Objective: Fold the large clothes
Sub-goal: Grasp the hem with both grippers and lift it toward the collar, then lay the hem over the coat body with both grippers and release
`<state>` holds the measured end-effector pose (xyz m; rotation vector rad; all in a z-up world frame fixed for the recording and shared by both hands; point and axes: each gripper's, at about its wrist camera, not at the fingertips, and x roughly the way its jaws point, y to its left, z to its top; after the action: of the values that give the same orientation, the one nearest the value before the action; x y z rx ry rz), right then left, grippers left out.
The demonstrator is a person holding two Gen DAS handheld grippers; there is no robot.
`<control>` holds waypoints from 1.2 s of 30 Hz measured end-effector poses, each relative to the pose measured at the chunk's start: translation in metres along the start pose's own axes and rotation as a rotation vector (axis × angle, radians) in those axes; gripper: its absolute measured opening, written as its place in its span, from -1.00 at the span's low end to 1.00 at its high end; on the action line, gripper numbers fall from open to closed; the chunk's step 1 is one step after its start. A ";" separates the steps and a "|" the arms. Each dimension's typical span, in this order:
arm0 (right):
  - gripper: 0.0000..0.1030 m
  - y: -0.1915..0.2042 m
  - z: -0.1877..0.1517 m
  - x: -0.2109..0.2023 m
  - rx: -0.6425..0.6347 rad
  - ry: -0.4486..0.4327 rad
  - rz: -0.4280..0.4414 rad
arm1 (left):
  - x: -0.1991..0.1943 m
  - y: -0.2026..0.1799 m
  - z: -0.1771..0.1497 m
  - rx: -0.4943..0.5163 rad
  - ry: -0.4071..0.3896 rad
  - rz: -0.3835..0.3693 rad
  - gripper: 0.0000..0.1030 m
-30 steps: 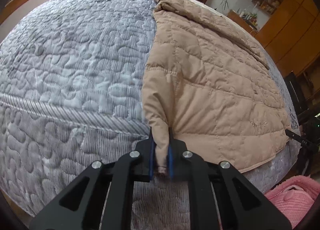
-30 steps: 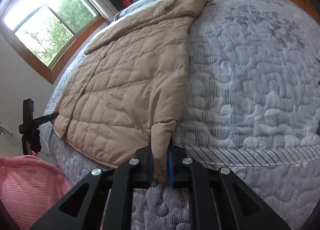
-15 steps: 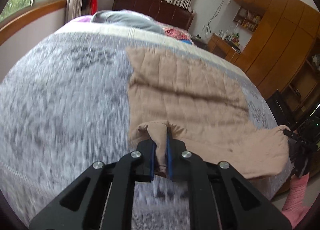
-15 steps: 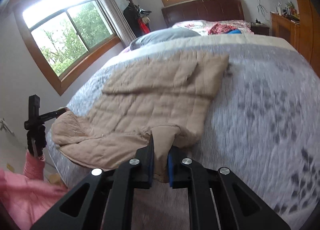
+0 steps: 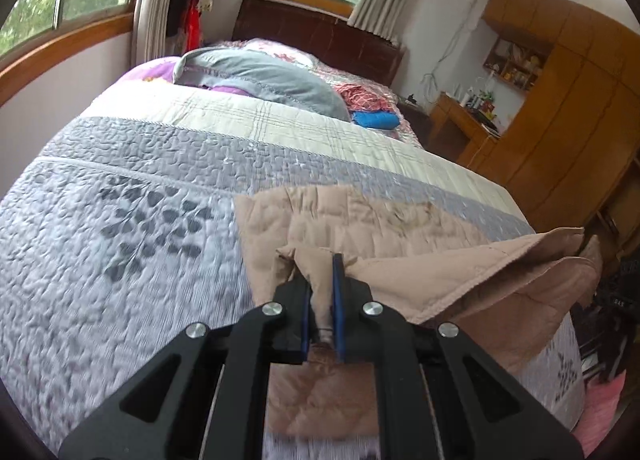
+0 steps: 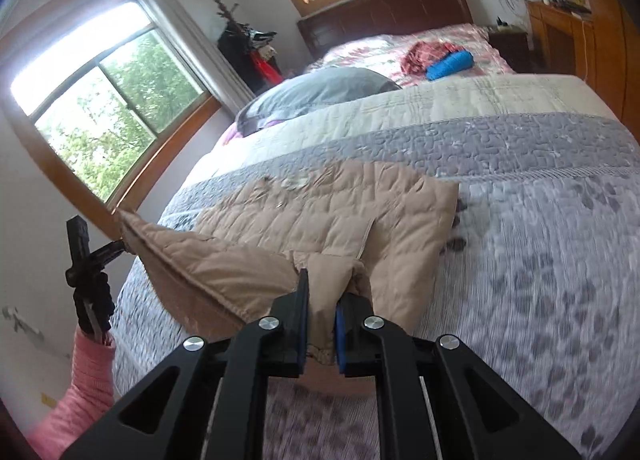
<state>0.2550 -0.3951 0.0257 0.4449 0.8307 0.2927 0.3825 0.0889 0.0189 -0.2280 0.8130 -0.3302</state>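
Note:
A tan quilted jacket [image 5: 360, 220] lies on the grey quilted bedspread [image 5: 120, 240]; its near hem end is lifted off the bed. My left gripper [image 5: 320, 292] is shut on one near corner of the jacket. My right gripper [image 6: 322, 308] is shut on the other near corner of the jacket [image 6: 328, 216]. The lifted hem hangs stretched between the two grippers. In the right wrist view the other gripper [image 6: 86, 248] shows at the left, holding the fabric's far corner.
A grey pillow [image 5: 260, 78] and blue and red clothes [image 5: 372, 108] lie near the dark headboard [image 5: 320, 40]. Wooden cabinets [image 5: 560, 100] stand on the right, windows on the left. A pink sleeve [image 6: 76, 400] shows at the lower left.
Both grippers have lifted the jacket's near end up off the bed and carried it toward the headboard. The jacket's far part now lies shorter on the bedspread.

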 end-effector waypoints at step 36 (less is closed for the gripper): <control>0.05 -0.100 0.043 0.102 0.247 0.098 0.011 | 0.096 0.071 0.031 -0.169 0.177 -0.021 -0.06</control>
<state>0.3611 -0.4506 -0.0637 0.6697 0.9647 0.2238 0.4811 0.1209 -0.0473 -0.3691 1.0156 -0.3048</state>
